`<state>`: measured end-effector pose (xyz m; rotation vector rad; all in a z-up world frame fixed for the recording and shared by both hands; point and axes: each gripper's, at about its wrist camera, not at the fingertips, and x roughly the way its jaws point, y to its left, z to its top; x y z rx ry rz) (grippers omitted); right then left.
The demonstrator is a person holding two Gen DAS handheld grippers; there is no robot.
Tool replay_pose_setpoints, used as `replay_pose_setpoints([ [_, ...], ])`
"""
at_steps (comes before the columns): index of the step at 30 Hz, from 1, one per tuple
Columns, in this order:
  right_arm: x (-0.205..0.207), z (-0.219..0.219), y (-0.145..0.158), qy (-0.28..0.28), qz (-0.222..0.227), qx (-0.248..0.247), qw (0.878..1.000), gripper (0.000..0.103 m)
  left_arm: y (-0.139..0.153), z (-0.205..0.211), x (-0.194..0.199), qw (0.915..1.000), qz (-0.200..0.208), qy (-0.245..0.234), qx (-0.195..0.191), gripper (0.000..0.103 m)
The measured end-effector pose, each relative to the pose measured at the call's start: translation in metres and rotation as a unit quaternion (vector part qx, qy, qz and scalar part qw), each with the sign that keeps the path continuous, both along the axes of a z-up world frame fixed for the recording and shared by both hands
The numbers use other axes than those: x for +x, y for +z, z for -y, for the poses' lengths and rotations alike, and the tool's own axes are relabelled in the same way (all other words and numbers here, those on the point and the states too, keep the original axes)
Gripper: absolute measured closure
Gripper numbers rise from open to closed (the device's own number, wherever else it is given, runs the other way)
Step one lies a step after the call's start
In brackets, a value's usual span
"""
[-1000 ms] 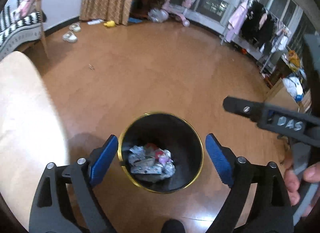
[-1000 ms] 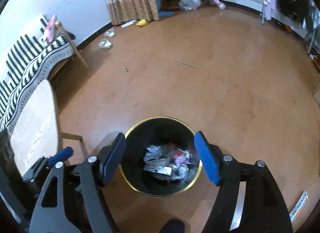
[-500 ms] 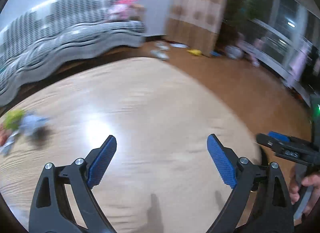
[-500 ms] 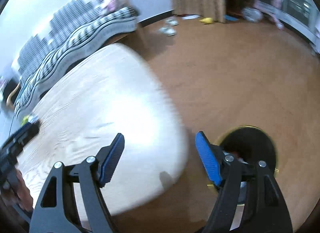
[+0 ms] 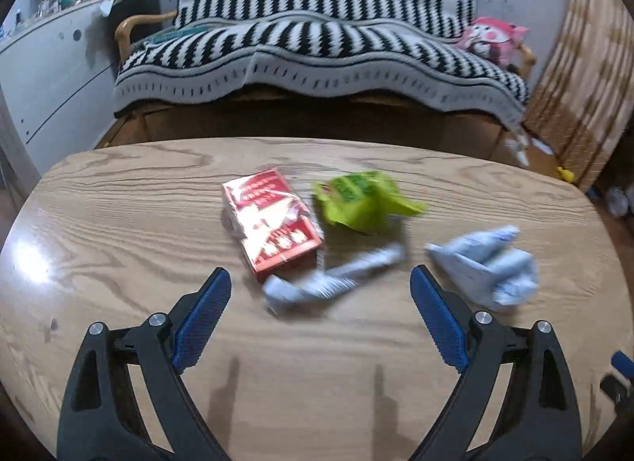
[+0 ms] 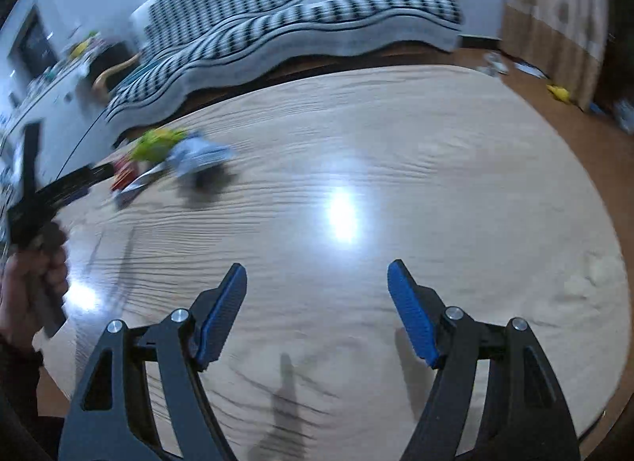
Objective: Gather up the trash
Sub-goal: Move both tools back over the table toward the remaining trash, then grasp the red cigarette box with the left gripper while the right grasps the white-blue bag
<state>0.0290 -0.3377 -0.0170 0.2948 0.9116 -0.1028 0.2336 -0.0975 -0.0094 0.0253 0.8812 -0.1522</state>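
left gripper [image 5: 317, 316] — jaws spread, nothing held, seen at lower centre over the wooden table [image 5: 119, 231] | red packet [image 5: 273, 223], green wrapper [image 5: 364, 199], grey wrapper [image 5: 337, 278] and blue crumpled wrapper [image 5: 487, 263] lie mid-frame, blurred | right gripper [image 6: 317, 312] — jaws spread, empty, above bare tabletop; trash seen at left

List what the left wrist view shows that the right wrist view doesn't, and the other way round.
Only the left wrist view shows the printed face of the red packet and the open, empty left gripper head-on above the pale crumpled wrapper.

Only the right wrist view shows the open, empty right gripper over bare tabletop, and the person's left hand on its handle.

Both show the wooden table, the green wrapper, the light blue wrapper and the striped sofa.
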Motion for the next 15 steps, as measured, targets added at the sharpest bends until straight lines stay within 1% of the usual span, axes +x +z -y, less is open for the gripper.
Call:
replay_pose_setpoints([
  [2, 0.017, -0.023, 0.001, 0.021, 0.001, -0.006, 1.0, 0.032, -0.01, -0.002, 0.019, 0.9999, -0.006, 0.004, 0.014, 0.014],
  [6, 0.052, -0.05, 0.0, 0.047, 0.001, -0.003, 0.999, 0.032, -0.027, 0.0, 0.044, 0.9987, -0.02, 0.018, 0.044, 0.014],
  [9, 0.082, -0.062, -0.003, 0.059, -0.002, -0.003, 0.998, 0.03, -0.037, -0.01, 0.054, 0.9984, -0.032, 0.034, 0.032, 0.014],
  [12, 0.118, -0.072, -0.006, 0.068, -0.002, -0.018, 0.998, 0.027, -0.041, -0.016, 0.06, 0.9982, -0.035, 0.04, 0.027, 0.014],
  [13, 0.126, -0.075, -0.007, 0.07, -0.002, -0.023, 0.997, 0.027, -0.041, -0.017, 0.063, 0.9982, -0.035, 0.04, 0.028, 0.015],
  [15, 0.147, -0.082, -0.009, 0.079, -0.004, -0.033, 0.996, 0.026, -0.042, -0.021, 0.066, 0.9985, -0.035, 0.039, 0.017, 0.029],
])
